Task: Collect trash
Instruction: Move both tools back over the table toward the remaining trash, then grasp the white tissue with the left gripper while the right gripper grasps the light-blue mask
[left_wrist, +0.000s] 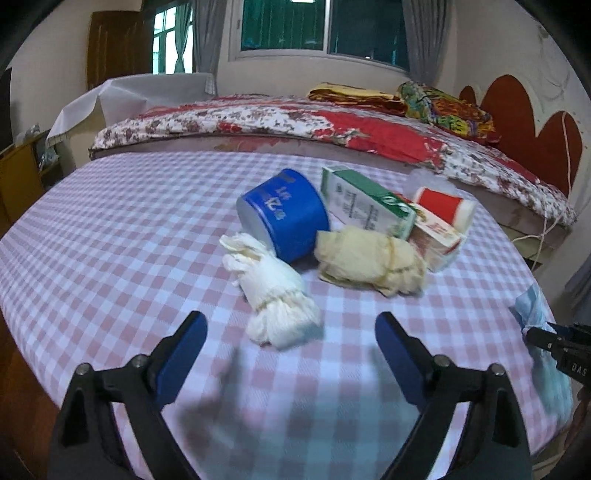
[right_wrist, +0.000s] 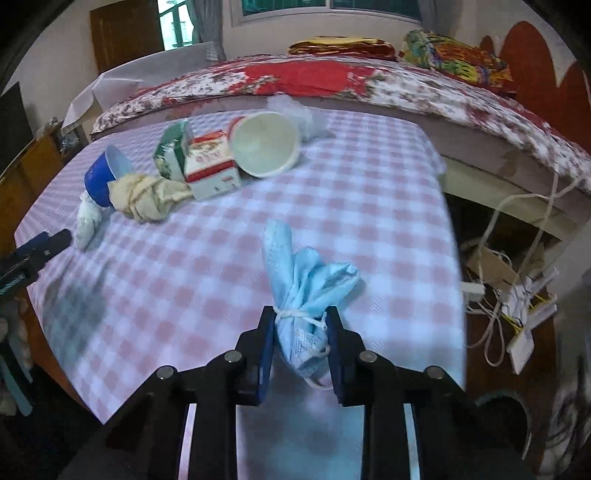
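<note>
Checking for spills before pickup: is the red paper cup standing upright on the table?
No, the red paper cup lies on its side on the checked tablecloth, its open mouth facing the right wrist camera.

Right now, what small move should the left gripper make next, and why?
Probably ease forward and down over the white tissue bundle: the left gripper is open just short of it, while the right gripper already clamps the blue mask.

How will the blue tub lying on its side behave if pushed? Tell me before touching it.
The blue tub lies on its round wall, so it will probably roll. It looks empty in the right wrist view, so likely light. The beige wad beside it may block rolling that way.
</note>
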